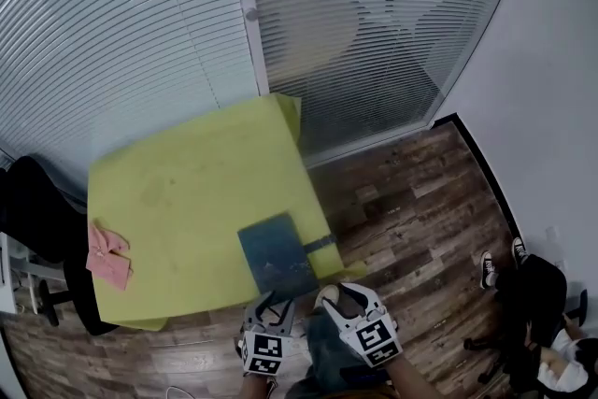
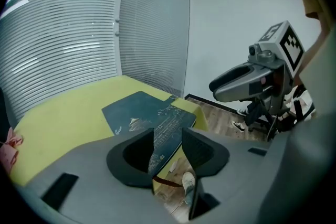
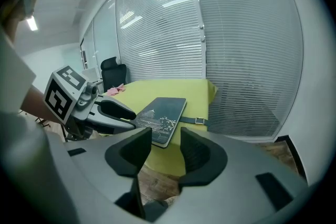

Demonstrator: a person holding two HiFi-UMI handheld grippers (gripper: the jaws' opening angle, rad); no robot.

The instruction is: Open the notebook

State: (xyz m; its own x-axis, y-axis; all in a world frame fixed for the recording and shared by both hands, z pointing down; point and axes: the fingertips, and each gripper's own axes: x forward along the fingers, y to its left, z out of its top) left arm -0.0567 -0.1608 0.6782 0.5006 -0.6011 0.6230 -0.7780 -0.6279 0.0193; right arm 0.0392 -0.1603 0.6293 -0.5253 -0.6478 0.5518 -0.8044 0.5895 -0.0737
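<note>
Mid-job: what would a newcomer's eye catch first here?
A closed dark blue notebook lies near the right corner of the yellow table, its strap trailing right. The left gripper and right gripper hover open close to its near edge. A pink cloth sits at the table's left edge.

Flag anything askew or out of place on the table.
Nothing damaged or spilled. The closed notebook lies skewed near the table's edge, strap trailing sideways; a pink cloth sits crumpled at another edge.

Part of the notebook [image 2: 140, 110] seems hidden behind the left tool [image 2: 168, 134].
</note>
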